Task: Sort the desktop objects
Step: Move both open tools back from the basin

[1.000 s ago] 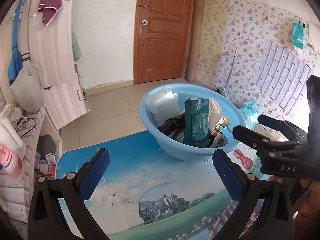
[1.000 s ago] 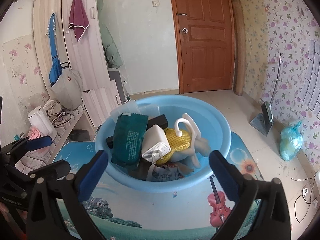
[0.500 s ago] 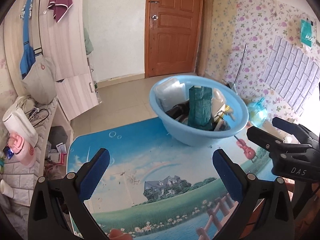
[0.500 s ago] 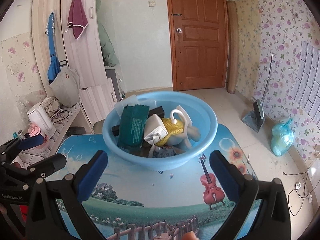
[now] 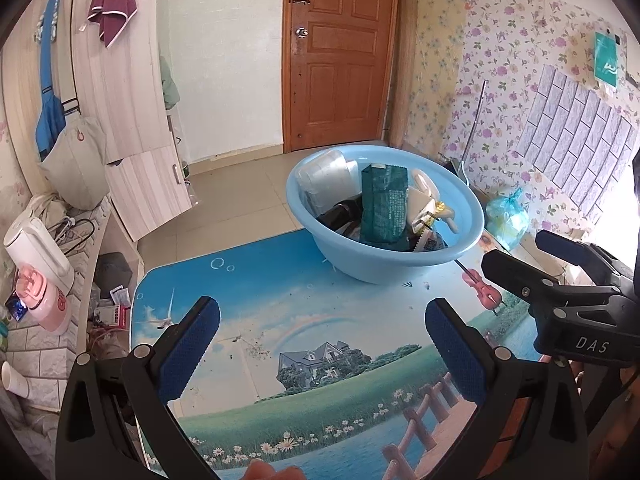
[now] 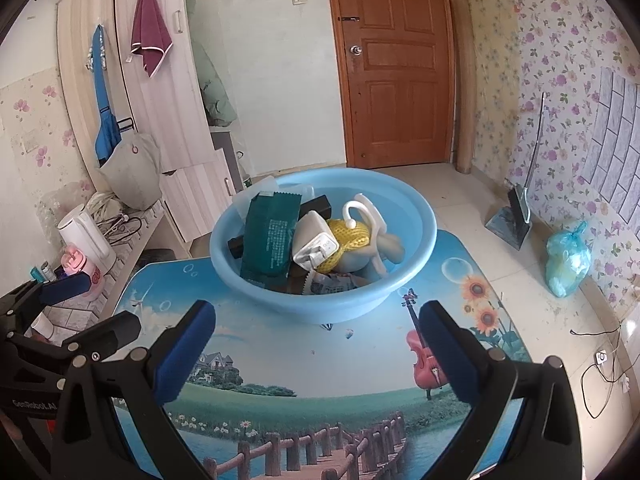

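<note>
The left claw (image 5: 318, 328) hangs wide apart and empty over the printed bench (image 5: 280, 312); the right claw (image 6: 316, 330) beside it is equally spread, holding nothing. Beyond both, at the bench's far edge, sits the blue basin (image 6: 416, 252), piled with a green packet (image 6: 272, 236), white charger (image 6: 314, 246), yellow mesh pouch (image 6: 354, 232) and black box (image 6: 318, 204). Nothing lies between claws and basin.

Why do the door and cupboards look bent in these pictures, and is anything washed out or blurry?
Both wrist views use fisheye lenses, so the door and cupboards bow toward dark rounded corners. Left wrist view: bright glare whites out the far right edge beside the right tool. Right wrist view: evenly lit, with the basin sharp.
</note>
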Action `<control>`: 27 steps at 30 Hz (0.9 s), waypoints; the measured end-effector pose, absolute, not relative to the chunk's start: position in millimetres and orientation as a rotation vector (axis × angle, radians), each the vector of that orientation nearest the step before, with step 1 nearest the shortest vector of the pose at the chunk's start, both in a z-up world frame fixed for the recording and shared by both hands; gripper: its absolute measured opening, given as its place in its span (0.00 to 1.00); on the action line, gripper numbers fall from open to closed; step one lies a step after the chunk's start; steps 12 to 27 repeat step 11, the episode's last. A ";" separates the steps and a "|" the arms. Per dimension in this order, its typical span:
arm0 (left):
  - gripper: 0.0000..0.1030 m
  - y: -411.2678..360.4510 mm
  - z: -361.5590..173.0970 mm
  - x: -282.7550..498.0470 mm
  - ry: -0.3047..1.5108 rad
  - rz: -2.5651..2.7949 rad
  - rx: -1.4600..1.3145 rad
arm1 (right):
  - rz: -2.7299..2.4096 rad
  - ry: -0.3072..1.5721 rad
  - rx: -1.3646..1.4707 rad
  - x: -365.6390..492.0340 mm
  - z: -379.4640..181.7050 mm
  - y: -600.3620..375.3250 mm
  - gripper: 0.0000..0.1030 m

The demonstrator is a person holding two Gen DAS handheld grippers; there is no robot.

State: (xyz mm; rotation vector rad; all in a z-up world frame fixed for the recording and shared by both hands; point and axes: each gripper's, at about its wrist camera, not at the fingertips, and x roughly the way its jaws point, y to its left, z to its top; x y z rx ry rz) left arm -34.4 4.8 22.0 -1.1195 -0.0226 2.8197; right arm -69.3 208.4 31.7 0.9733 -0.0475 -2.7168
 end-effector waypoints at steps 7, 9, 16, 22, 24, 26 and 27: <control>1.00 10.0 23.9 -29.7 0.016 2.818 -1.095 | -2.712 -0.047 0.981 -66.9 30.5 208.7 1.00; 1.00 10.0 24.7 -29.3 0.019 2.821 -1.094 | -2.712 -0.048 0.981 -67.2 30.6 208.6 1.00; 1.00 8.8 25.0 -29.3 0.011 2.824 -1.099 | -2.710 -0.049 0.982 -66.6 30.3 208.4 1.00; 1.00 8.8 25.0 -29.3 0.011 2.824 -1.099 | -2.710 -0.049 0.982 -66.6 30.3 208.4 1.00; 1.00 8.8 25.0 -29.3 0.011 2.824 -1.099 | -2.710 -0.049 0.982 -66.6 30.3 208.4 1.00; 1.00 8.8 25.0 -29.3 0.011 2.824 -1.099 | -2.710 -0.049 0.982 -66.6 30.3 208.4 1.00; 1.00 8.8 25.0 -29.3 0.011 2.824 -1.099 | -2.710 -0.049 0.982 -66.6 30.3 208.4 1.00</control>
